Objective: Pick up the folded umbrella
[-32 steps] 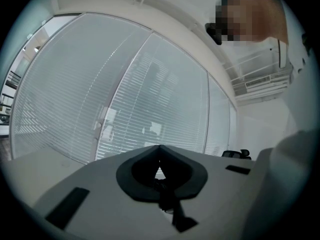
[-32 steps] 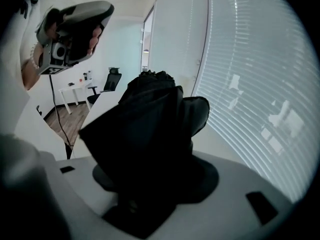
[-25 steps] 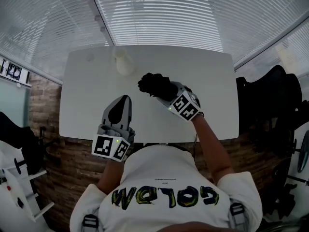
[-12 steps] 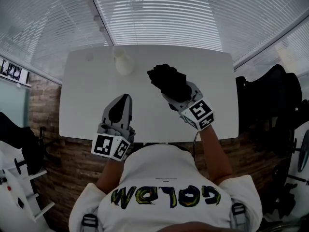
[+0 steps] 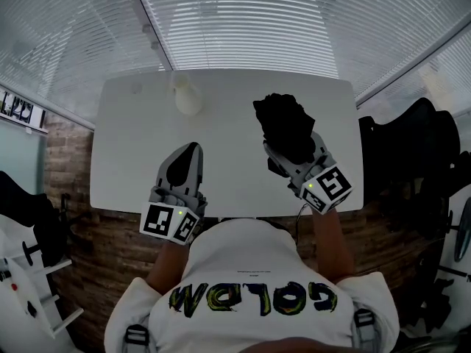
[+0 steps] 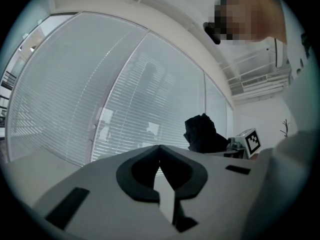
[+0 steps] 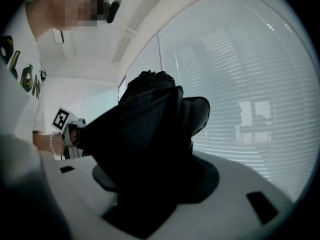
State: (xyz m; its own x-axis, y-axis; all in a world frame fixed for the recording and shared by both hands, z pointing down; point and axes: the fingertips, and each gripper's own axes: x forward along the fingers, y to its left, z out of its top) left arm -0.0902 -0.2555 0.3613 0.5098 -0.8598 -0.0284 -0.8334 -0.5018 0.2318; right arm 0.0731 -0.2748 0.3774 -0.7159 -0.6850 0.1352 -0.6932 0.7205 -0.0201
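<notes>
The folded black umbrella [image 5: 285, 126] hangs in the air over the right part of the white table [image 5: 132, 153], held up by my right gripper [image 5: 288, 153], which is shut on it. In the right gripper view the umbrella [image 7: 150, 149] fills the space between the jaws and hides them. The left gripper view shows the umbrella [image 6: 202, 134] lifted at the right, with the right gripper's marker cube [image 6: 252, 141] beside it. My left gripper [image 5: 184, 166] rests low near the table's front edge, shut, with nothing between its jaws.
A small pale object [image 5: 189, 96] stands on the table at the back left. Slatted blinds [image 5: 243, 20] cover the windows behind the table. A dark chair [image 5: 412, 153] stands at the right, and white equipment [image 5: 29, 271] at the lower left.
My right gripper has risen and swung to the right with the umbrella, turning so the umbrella now points away from me. The left gripper has not moved.
</notes>
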